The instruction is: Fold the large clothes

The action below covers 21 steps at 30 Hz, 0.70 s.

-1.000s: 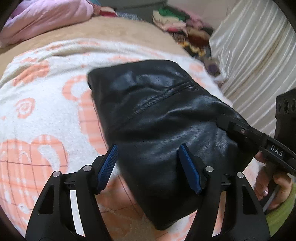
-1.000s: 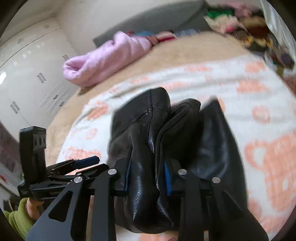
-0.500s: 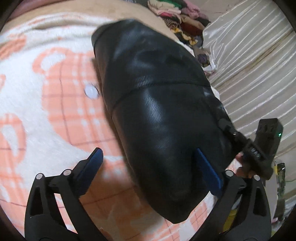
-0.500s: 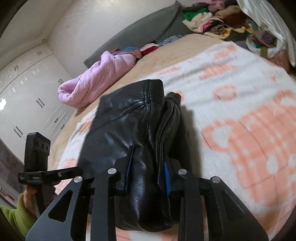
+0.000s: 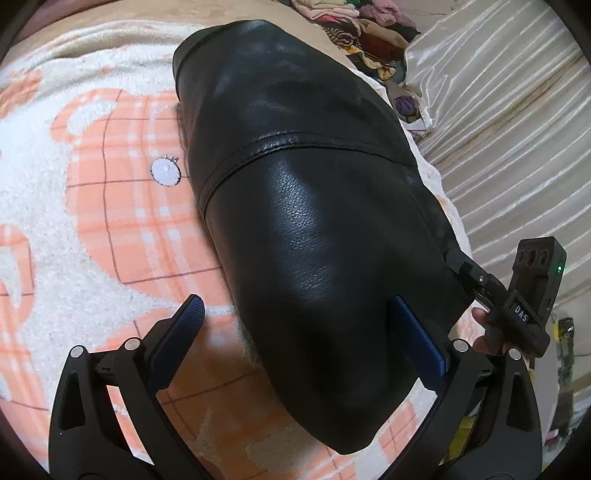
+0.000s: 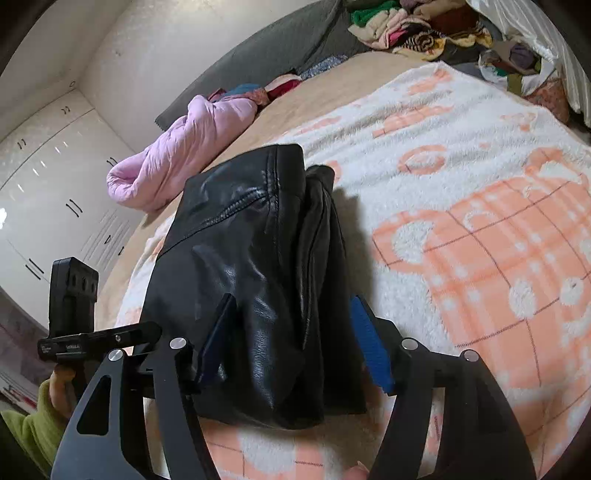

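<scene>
A black leather jacket lies folded into a thick bundle on the white and orange blanket. My left gripper is open and hovers over the bundle's near end, one pad on each side. My right gripper is open too, its blue pads standing apart on either side of the stacked jacket edges. The right gripper shows in the left wrist view at the jacket's right side. The left gripper shows in the right wrist view at the left.
A pink quilt lies rolled at the bed's far side. A heap of mixed clothes sits beyond the bed. A striped pale curtain hangs on the right. White wardrobes stand at the left.
My right gripper has opened and let go of the jacket's folded edge. The jacket has settled onto the blanket. My left gripper has spread wider and moved closer over the bundle.
</scene>
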### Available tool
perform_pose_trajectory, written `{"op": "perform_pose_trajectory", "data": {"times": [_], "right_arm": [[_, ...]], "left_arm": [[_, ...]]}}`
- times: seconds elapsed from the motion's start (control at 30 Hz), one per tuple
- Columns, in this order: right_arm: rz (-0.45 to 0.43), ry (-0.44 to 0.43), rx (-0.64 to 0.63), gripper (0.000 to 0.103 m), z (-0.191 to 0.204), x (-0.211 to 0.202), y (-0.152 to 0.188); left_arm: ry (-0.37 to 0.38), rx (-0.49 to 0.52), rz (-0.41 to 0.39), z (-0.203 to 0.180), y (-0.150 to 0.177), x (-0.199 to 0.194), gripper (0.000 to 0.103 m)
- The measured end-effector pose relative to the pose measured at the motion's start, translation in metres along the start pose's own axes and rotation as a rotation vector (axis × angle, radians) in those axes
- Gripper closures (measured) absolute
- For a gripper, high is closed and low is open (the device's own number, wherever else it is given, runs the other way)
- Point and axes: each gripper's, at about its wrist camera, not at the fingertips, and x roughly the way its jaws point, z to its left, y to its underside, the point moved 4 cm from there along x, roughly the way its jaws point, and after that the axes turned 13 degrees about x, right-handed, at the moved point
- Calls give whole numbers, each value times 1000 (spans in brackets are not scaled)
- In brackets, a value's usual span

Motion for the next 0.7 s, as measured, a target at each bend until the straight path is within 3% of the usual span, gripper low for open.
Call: {"op": "perform_pose_trajectory", "data": {"times": [0.23, 0.57, 0.7], "right_arm": [[74, -62, 86, 37, -15, 13, -2], [112, -98, 140, 37, -23, 23, 0], [135, -92, 131, 42, -19, 27, 3]], "left_arm": [[-18, 15, 5, -2, -3, 0, 9], [51, 1, 24, -10, -2, 14, 9], [37, 10, 15, -17, -5, 22, 9]]}}
